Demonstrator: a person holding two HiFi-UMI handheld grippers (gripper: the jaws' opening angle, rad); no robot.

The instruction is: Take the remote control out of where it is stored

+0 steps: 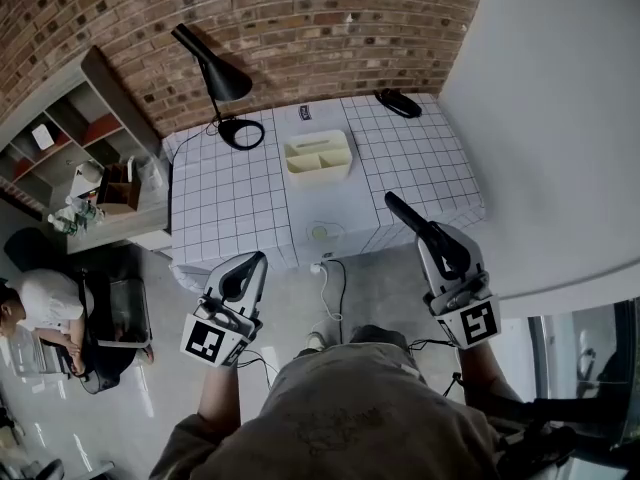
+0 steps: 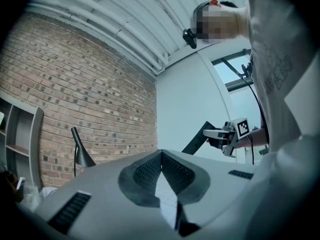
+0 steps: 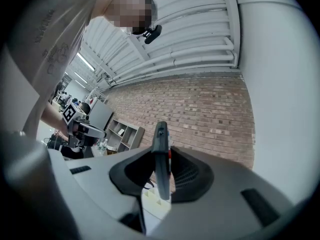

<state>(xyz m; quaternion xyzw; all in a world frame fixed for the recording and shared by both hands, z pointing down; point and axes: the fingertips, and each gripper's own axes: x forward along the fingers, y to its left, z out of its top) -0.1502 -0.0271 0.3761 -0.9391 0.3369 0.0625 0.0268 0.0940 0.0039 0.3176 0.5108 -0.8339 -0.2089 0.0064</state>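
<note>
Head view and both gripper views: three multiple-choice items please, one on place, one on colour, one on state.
1. Where is the remote control?
A. in the organizer
B. in the right gripper
C. in the left gripper

2. What colour is the lamp?
A. black
B. red
C. white

3. How do the left gripper's jaws stand?
A. together, empty
B. clamped on a cable
C. wide apart

Answers:
1 B: the right gripper's jaws clamp the remote control, well clear of the organizer.
2 A: shade, stem and base are all black.
3 A: the left gripper view shows its pads meeting with nothing between them.
</note>
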